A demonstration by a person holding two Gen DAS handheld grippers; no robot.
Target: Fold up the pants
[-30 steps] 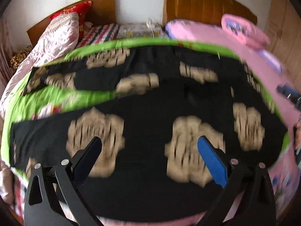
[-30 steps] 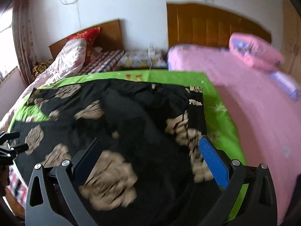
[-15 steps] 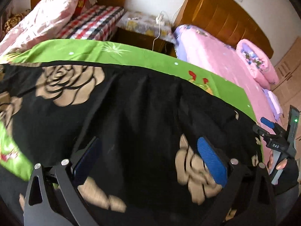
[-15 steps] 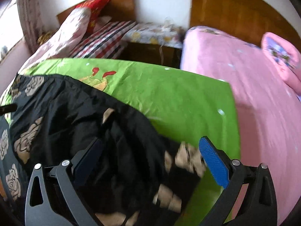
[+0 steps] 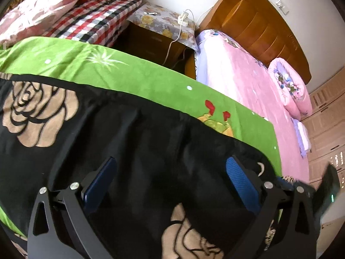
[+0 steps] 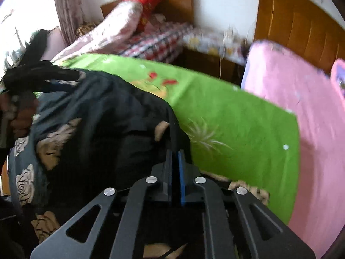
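Right hand-held gripper (image 6: 175, 153): jaws just snapped closed, pads together with a black edge of the pants (image 6: 103, 116) pinched between them. Left hand-held gripper (image 5: 170, 180): jaws wide, hovering over the pants, nothing gripped. Pants lie spread on the green sheet (image 5: 133, 73) on the bed; pink bed (image 6: 301, 90) beyond

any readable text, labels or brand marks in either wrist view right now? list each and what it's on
None readable in either view.
The green blanket carries only a cartoon print and white dots, no lettering.
The pants show only a rose pattern.
The right wrist view is too blurred to show any text.
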